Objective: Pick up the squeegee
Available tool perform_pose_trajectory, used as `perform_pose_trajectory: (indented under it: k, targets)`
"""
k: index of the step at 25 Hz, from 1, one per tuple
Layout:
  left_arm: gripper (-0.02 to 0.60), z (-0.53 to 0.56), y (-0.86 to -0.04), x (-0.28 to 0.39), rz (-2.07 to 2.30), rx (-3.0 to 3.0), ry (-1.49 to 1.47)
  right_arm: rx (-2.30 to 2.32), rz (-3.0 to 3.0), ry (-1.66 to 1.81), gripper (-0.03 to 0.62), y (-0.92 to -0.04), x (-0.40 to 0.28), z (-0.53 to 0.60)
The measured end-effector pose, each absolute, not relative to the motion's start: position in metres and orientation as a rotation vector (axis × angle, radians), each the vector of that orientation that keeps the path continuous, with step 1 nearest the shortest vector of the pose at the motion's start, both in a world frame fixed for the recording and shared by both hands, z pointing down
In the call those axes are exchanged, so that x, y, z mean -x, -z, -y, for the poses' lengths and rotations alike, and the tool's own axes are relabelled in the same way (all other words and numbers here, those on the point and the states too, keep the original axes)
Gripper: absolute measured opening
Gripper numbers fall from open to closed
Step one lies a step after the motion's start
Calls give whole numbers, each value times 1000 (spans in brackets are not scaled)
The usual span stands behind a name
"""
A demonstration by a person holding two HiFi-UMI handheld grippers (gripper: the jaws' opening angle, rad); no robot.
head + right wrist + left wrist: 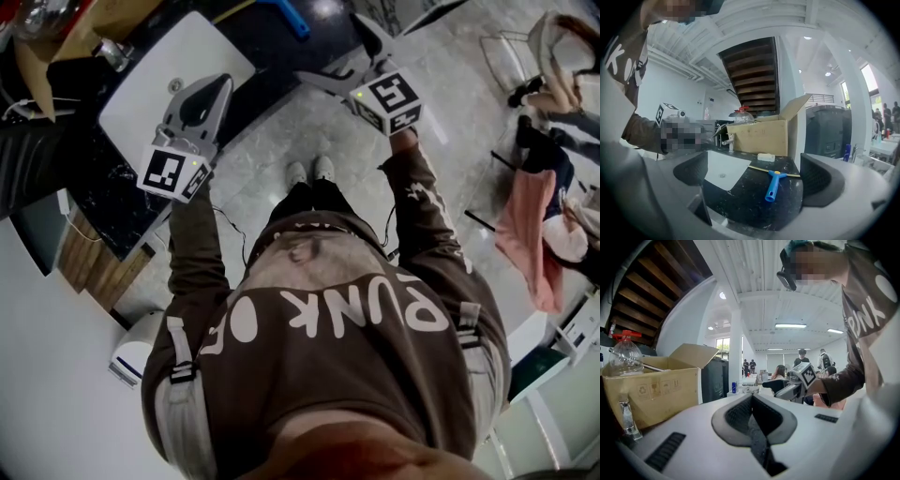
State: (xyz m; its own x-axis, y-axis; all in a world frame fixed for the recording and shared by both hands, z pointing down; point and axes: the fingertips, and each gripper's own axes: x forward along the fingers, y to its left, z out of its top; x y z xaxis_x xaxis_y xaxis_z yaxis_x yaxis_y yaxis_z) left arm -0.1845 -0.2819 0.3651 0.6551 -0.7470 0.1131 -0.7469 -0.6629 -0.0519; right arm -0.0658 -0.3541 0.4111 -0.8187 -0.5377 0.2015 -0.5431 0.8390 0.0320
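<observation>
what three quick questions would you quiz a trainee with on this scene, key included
1. Multiple choice: the squeegee lies on
A. the black counter
B. the cardboard box
C. the floor
2. True or false: the left gripper is shut with nothing between its jaws.
3. Fill in: the right gripper points toward the squeegee with its jaws ____.

Key: 1 A; 2 true; 3 apart
</observation>
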Motion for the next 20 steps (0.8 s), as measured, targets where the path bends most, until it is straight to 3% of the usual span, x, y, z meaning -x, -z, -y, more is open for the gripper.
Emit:
perform_pose_trajectory:
  k: [20]
  targets:
    - [2, 362, -419, 197, -1302, 2870, 283, -866, 2741, -117, 594, -483, 93, 445]
